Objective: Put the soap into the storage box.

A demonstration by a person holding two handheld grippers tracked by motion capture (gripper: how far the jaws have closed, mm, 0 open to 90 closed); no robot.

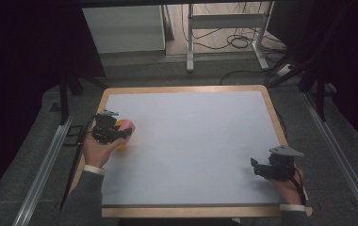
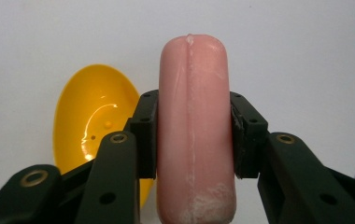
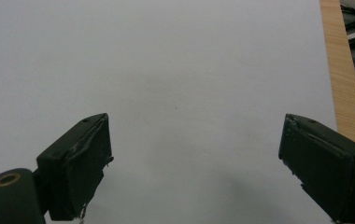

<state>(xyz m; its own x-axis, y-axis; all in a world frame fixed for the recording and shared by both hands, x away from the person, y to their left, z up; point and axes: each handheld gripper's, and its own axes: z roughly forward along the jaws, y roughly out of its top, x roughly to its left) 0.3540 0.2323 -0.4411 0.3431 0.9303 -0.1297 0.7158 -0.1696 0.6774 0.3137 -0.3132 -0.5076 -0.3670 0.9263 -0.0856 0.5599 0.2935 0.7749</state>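
Pink bar (image 2: 195, 135) clamped in left claw (image 2: 194, 140), bottom cut off.

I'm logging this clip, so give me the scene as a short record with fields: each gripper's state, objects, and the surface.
left gripper: shut on the pink sausage-shaped object, at the table's left side
right gripper: open, holding nothing, over the white mat near the right edge
yellow bowl: on the mat beside the left gripper, open side facing the camera
surface: white mat on a wooden table
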